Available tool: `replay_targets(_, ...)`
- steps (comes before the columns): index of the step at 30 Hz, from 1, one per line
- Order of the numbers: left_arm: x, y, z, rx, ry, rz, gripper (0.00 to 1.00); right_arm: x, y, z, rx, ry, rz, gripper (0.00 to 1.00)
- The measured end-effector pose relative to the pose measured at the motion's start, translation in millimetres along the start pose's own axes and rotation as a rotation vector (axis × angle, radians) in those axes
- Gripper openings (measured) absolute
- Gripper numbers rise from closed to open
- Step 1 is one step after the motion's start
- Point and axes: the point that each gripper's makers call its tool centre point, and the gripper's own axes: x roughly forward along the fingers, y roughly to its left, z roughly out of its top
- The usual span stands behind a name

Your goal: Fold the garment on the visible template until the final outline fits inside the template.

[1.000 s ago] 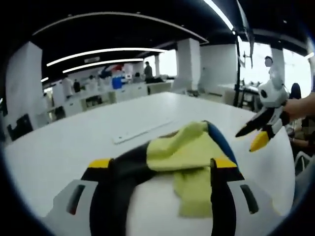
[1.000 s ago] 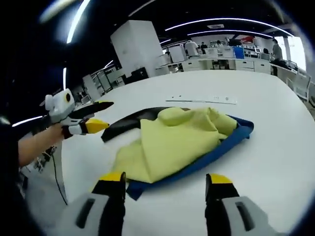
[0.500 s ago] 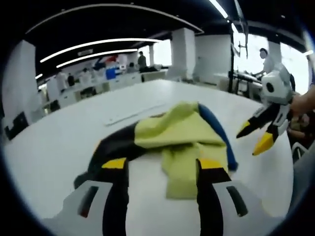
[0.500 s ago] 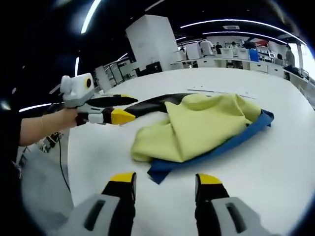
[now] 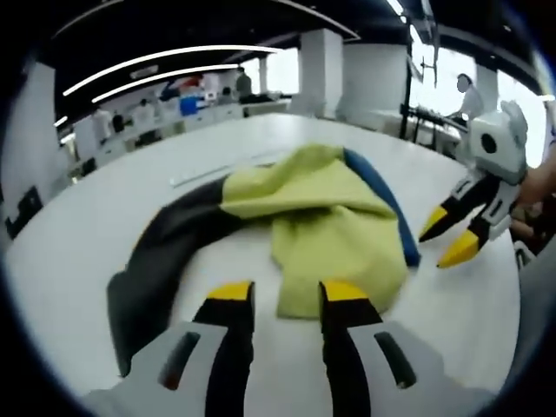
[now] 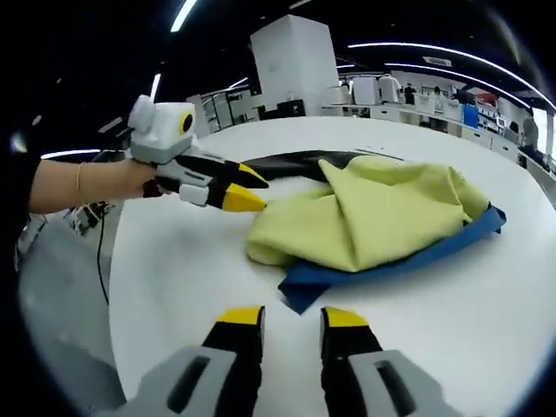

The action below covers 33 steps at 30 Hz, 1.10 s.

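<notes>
A crumpled garment lies on the white table (image 5: 78, 234): a yellow part (image 5: 321, 217) on top, a blue edge (image 5: 382, 200) at its right and a black part (image 5: 161, 256) running left. My left gripper (image 5: 287, 293) is open, its yellow-tipped jaws narrowly apart just short of the yellow hem with nothing between them. The right gripper (image 5: 445, 243) hovers open at the right, beside the blue edge. In the right gripper view the yellow part (image 6: 382, 213) lies over the blue layer (image 6: 391, 265). My right gripper (image 6: 293, 316) stands open before the blue corner. The left gripper (image 6: 250, 189) points at the yellow edge.
A pale flat strip (image 5: 204, 171) lies on the table beyond the garment. A person's hand (image 6: 104, 184) holds the left gripper. The table's near edge (image 6: 117, 304) drops to the floor at the left. Desks, pillars and people stand far behind.
Both cameras have come closer to the garment. The jaws of both grippers have narrowed from wide apart to a small gap. The garment lies as before.
</notes>
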Motion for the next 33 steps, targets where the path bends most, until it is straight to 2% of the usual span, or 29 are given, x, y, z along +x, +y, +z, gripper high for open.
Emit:
replay_targets(4, 2.2, -1.0, -6.0, 0.003, 0.021, -0.005, 0.22, 3.9, 2.4, 3.5, -0.036, -0.009, -0.008, 0.14)
replay_targets(10, 5.0, -5.2, -12.9, 0.022, 0.053, -0.028, 0.17, 11.2, 0.2, 2.4, -0.11, 0.009, -0.029, 0.12)
replay_targets(17, 8.9, -7.9, -13.0, 0.011, 0.055, -0.049, 0.1, 14.3, -4.2, 4.5, -0.187, 0.02, -0.054, 0.03)
replay_targets(18, 9.2, -8.0, -12.8, 0.011, 0.057, -0.047, 0.08, 14.8, -6.3, 4.7, -0.238, 0.027, -0.066, 0.02)
replay_targets(20, 9.7, -8.7, -12.1, 0.031, 0.06, -0.04, 0.05, 15.3, -5.8, 4.1, -0.282, 0.042, -0.077, 0.0)
replay_targets(23, 10.3, -9.9, -11.5, 0.039, 0.065, -0.033, 0.02, 15.4, -6.3, 4.2, -0.284, 0.044, -0.081, 0.0)
replay_targets(27, 8.6, -11.4, -12.2, 0.027, 0.077, -0.022, 0.01, 9.7, -6.0, 8.8, -0.233, 0.017, -0.08, 0.0)
replay_targets(30, 4.9, -13.8, -13.4, 0.044, 0.09, -0.004, 0.01, -3.5, -3.8, 18.5, -0.215, -0.018, -0.084, 0.0)
replay_targets(33, -0.9, -18.2, -12.0, 0.028, 0.082, -0.002, 0.01, -22.8, -12.0, 28.5, -0.189, -0.05, -0.116, 0.0)
